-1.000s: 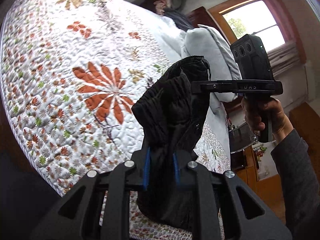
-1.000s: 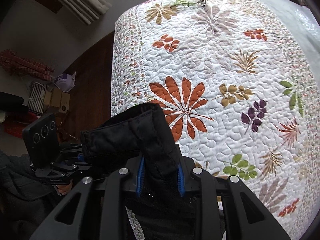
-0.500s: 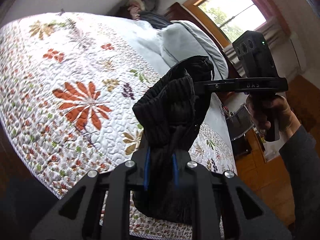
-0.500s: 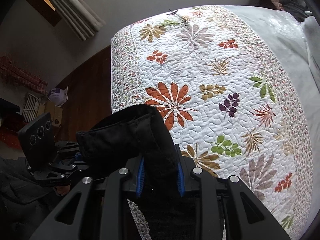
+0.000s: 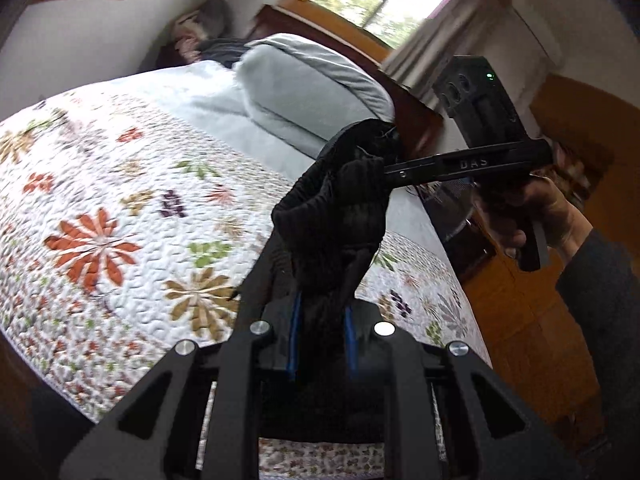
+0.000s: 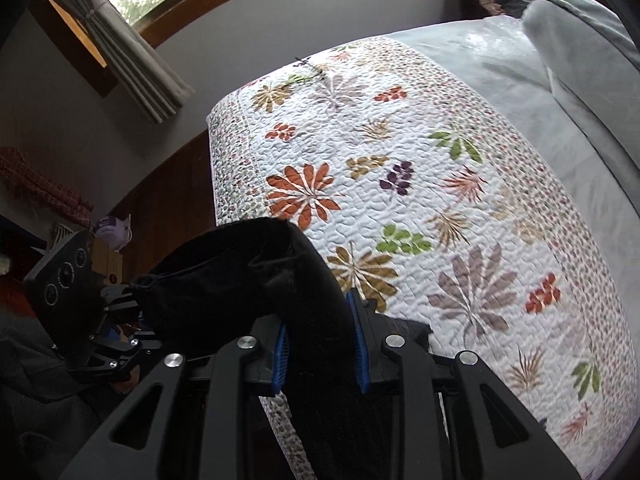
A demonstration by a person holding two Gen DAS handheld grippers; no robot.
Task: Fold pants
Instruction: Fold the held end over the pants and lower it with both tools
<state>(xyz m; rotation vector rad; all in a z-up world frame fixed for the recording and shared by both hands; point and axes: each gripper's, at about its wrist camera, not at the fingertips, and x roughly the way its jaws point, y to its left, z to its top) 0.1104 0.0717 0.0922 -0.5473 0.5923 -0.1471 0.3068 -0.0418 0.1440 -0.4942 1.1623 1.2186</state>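
Black pants (image 5: 332, 216) hang in the air above the near edge of a bed with a floral quilt (image 5: 120, 208). My left gripper (image 5: 320, 340) is shut on one bunched part of the waistband between its blue pads. My right gripper (image 6: 320, 344) is shut on another part of the black pants (image 6: 248, 276). The band stretches from one gripper to the other. In the left wrist view the right gripper (image 5: 394, 174) reaches in from the right, its tips buried in the cloth, held by a hand (image 5: 532, 208). The rest of the pants drops below both grippers, out of sight.
The floral quilt (image 6: 420, 200) covers most of the bed. A grey folded duvet (image 5: 304, 80) and pale sheet lie at the head end. Windows with curtains (image 6: 132, 60) stand behind. Wooden floor and boxes (image 6: 108, 256) lie beside the bed, with wooden furniture (image 5: 520, 320) on the other side.
Both grippers have risen and swung across over the bed with the pants between them. More of the room, the windows and the duvet has come into view. Both grips look the same.
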